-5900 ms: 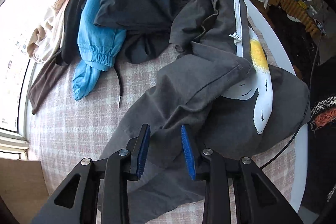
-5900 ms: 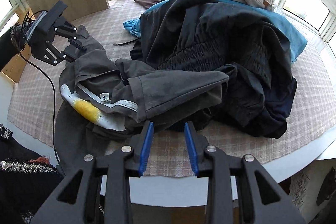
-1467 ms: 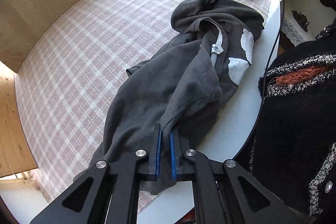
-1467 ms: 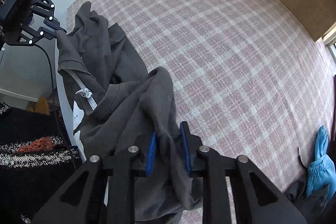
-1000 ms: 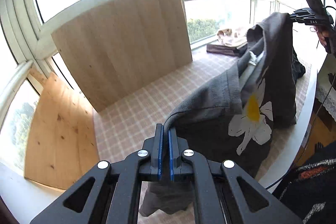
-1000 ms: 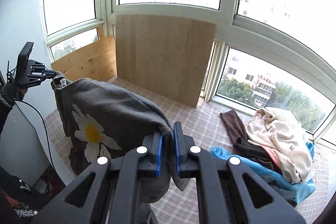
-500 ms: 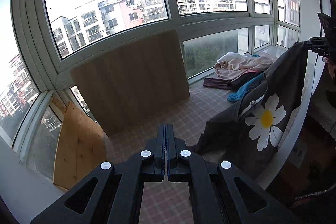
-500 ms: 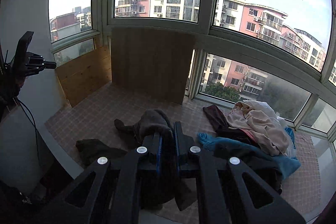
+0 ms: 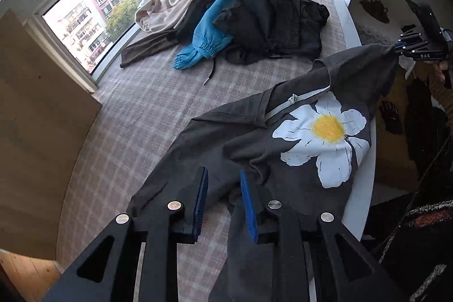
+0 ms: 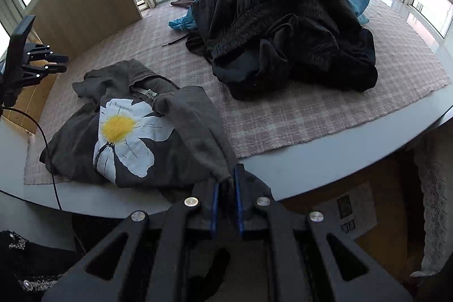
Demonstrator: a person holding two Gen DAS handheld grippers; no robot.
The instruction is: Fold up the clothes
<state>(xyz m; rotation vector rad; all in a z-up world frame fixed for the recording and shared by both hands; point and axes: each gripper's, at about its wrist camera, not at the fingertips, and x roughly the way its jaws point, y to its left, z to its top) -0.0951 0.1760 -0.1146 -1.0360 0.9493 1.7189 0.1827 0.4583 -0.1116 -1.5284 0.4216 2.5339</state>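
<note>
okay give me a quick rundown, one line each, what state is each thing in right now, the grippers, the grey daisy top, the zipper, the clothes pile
Left hand-held gripper: open, holding nothing, above the top.
Right hand-held gripper: shut on the top's edge.
Grey daisy top: rumpled on the checked mat, unfolded, daisy up.
Zipper: looks partly open at the collar.
Clothes pile: heaped, unfolded.

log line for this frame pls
step: spread grey daisy garment | left tongs: open, over fabric | right tongs: shut on garment corner | clothes pile: untouched
</note>
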